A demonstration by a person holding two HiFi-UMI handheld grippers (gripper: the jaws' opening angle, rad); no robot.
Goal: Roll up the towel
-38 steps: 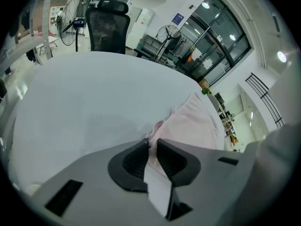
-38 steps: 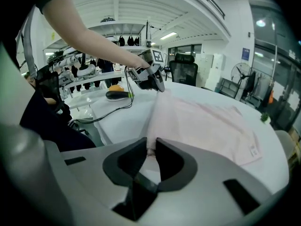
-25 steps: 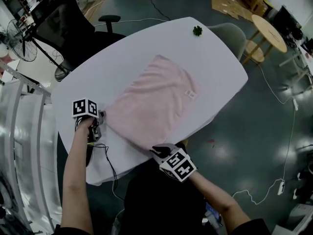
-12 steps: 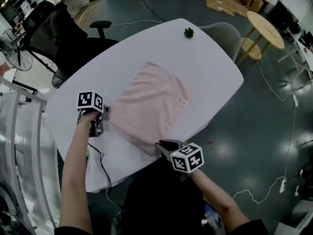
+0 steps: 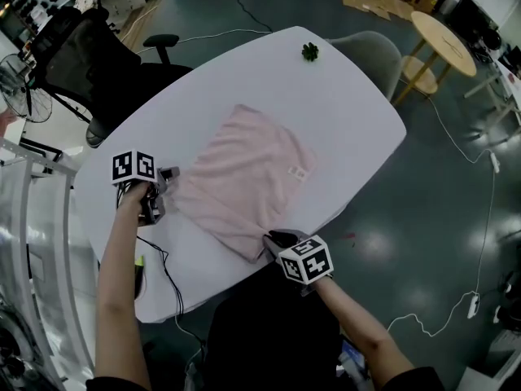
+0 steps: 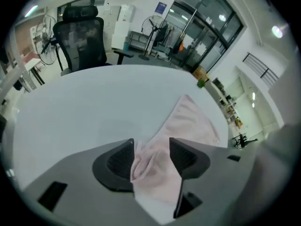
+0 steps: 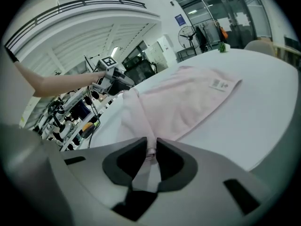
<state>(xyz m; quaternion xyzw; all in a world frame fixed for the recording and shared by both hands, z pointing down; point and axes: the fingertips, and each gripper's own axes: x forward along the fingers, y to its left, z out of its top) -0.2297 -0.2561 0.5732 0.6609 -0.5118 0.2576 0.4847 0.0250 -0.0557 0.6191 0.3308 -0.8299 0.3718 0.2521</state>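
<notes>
Item: 1 pale pink rectangular terry towel, flat mid-frame on white oval table, lower corner pinched by closed right gripper, left corner loose between just-opened left gripper jaws; advise gripping both corners to roll evenly.

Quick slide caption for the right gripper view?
Right tool pinches the pink towel by its near corner on the white table.
</notes>
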